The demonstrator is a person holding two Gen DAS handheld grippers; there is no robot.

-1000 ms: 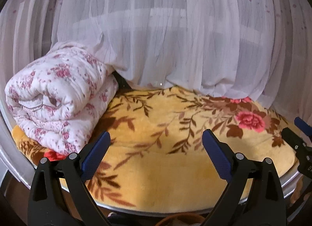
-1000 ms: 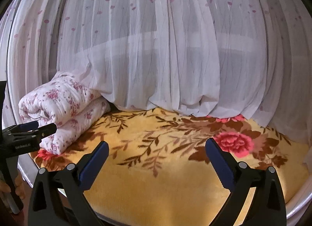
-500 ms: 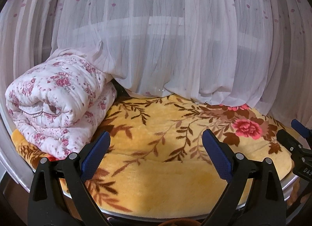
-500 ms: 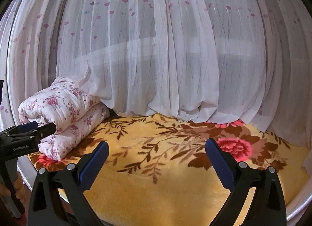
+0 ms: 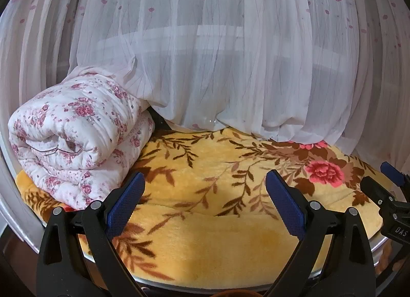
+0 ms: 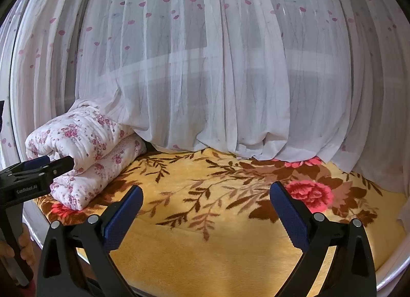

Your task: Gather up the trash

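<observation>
**Soft backlight through the curtain, strong fisheye bend**

Daylight filters through the sheer white curtain with pink petal print (image 5: 230, 66), whose upper panes glow brightest in both views. A small glare spot sits near the top of the left wrist view. The yellow plush blanket with brown leaves (image 6: 205, 245) is evenly lit, with a faint shadow band along its front fold. Focus is sharp centrally; edges curve heavily and corners fall black.

The curtain (image 5: 230, 66) hid the window behind it from you; the frame edges cropped your grippers' handles.
</observation>
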